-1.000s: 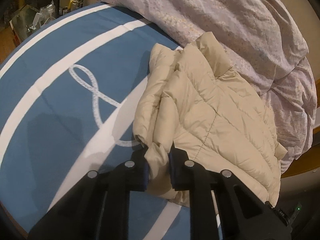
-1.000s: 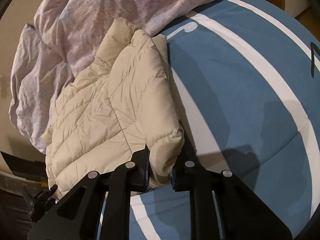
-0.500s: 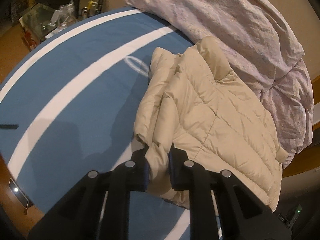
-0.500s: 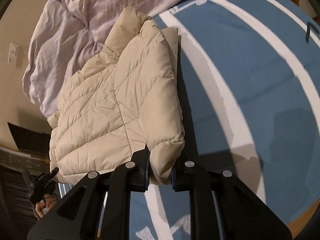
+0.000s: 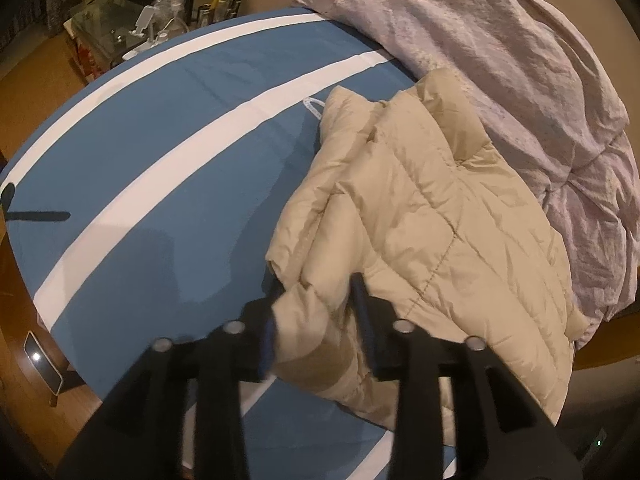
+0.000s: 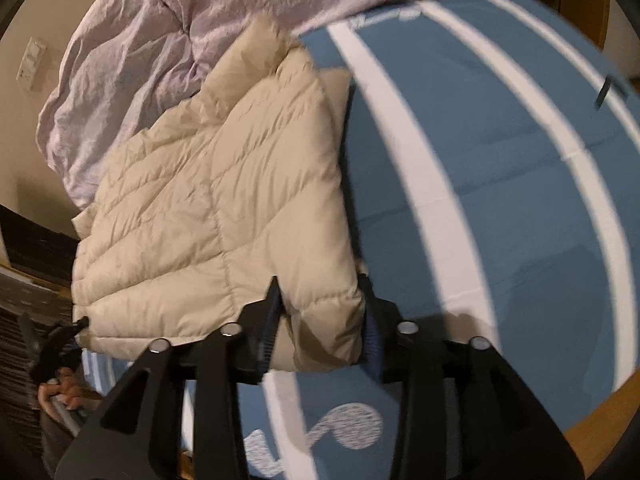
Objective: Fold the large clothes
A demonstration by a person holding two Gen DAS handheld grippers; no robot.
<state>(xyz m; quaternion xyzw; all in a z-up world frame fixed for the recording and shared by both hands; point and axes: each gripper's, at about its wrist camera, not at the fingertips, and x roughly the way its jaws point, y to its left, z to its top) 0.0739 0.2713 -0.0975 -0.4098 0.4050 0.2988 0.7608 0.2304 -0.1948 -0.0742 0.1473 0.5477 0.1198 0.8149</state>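
Observation:
A beige quilted puffer jacket [image 5: 420, 216] lies folded on the blue bedspread with white stripes [image 5: 160, 140], its collar toward the lilac duvet [image 5: 500, 48]. My left gripper [image 5: 316, 292] straddles the jacket's near corner; its jaws are opening and the puffy fabric sits loosely between them. In the right wrist view the jacket [image 6: 208, 208] rests at the left of the bedspread [image 6: 500, 200]. My right gripper [image 6: 320, 286] stands over the other near corner, jaws likewise opening with the fabric still between them. The left gripper's tip and a hand [image 6: 64, 396] show at lower left.
The crumpled lilac duvet [image 6: 160, 40] is heaped along the far side of the bed against the wall. A glass-topped side table with bottles [image 5: 160, 28] stands beyond the bed. A small lit device [image 5: 40, 364] lies on the wooden floor at the bed's left edge.
Both grippers, shut on the jacket's near corners before, have spread their jaws. Both views have slid sideways across the bed while the jacket stayed flat.

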